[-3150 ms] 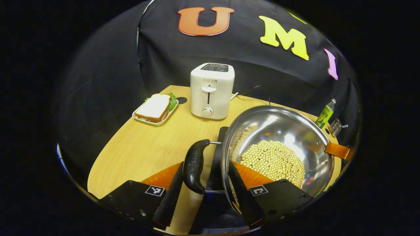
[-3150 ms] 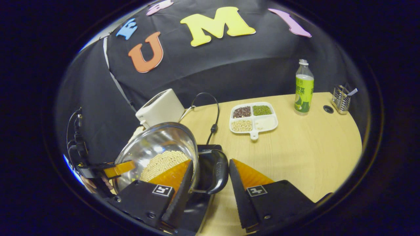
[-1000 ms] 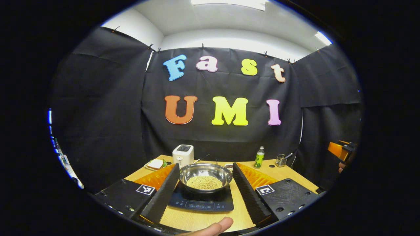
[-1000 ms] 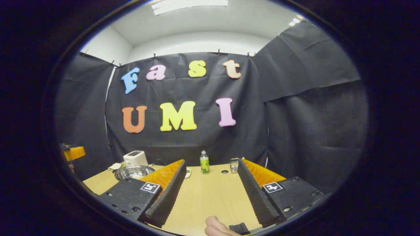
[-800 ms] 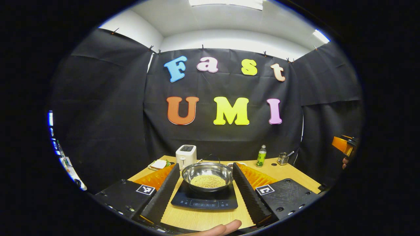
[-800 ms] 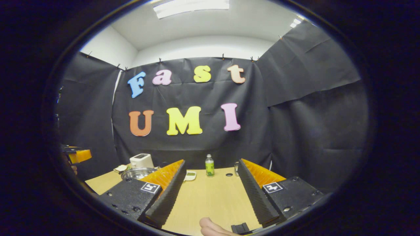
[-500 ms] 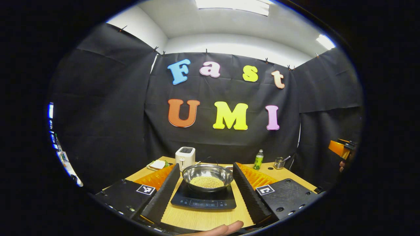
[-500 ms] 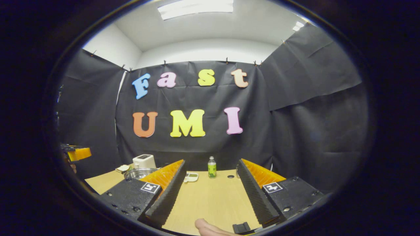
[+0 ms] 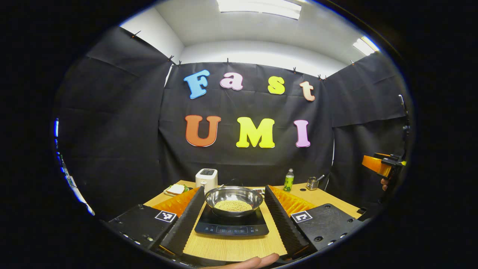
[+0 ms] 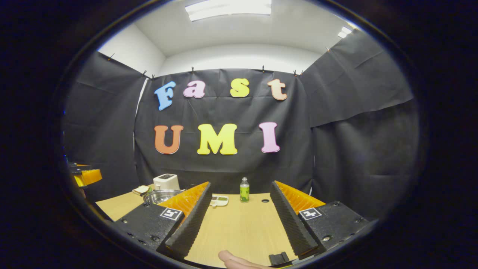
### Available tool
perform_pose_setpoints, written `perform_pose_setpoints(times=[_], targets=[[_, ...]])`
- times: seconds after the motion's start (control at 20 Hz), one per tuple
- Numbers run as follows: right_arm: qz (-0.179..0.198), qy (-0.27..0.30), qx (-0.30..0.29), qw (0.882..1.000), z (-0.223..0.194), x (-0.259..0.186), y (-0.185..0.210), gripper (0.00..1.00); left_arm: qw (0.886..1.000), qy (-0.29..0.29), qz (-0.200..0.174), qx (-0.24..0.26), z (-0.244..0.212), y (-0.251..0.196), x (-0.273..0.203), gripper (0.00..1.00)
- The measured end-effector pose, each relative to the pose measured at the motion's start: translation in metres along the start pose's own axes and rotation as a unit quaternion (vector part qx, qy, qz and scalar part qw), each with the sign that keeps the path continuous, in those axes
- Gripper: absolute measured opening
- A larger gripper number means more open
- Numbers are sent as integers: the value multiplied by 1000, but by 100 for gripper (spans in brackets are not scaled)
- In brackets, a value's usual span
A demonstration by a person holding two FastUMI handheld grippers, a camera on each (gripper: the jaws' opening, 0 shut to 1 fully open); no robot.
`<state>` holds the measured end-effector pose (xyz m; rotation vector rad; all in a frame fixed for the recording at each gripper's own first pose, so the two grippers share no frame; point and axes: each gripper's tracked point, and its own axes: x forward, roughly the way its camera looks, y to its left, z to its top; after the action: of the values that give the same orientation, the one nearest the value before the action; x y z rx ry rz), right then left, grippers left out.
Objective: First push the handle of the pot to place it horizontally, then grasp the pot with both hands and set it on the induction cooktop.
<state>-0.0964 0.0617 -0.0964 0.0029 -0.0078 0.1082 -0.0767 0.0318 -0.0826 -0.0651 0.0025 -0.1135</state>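
Pot (image 9: 234, 196) stays on cooktop (image 9: 231, 226); grippers withdrawn.

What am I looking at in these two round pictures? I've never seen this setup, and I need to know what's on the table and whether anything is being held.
Each picture comes from a camera riding on a hand-held two-finger gripper, looking forward along its fingers.

In the left gripper view, the left gripper is open and holds nothing. Between its fingers, farther off, a steel pot of pale beans sits on a black induction cooktop on a wooden table. Behind stand a toaster, a sandwich on a plate, a green bottle and a small wire holder.

In the right gripper view, the right gripper is open and empty too, over bare table. At the left edge shows the other gripper.
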Motion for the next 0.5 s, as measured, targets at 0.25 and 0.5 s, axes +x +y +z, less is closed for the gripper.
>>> perform_pose_setpoints(times=[0.25,0.5], targets=[[7,6,-1,1000,-5,2,5,96,1000,2,-11,11,-4,-6,-1,95],[13,7,-4,1000,-9,1,6,96,1000,3,-15,18,-5,-11,-2,95]])
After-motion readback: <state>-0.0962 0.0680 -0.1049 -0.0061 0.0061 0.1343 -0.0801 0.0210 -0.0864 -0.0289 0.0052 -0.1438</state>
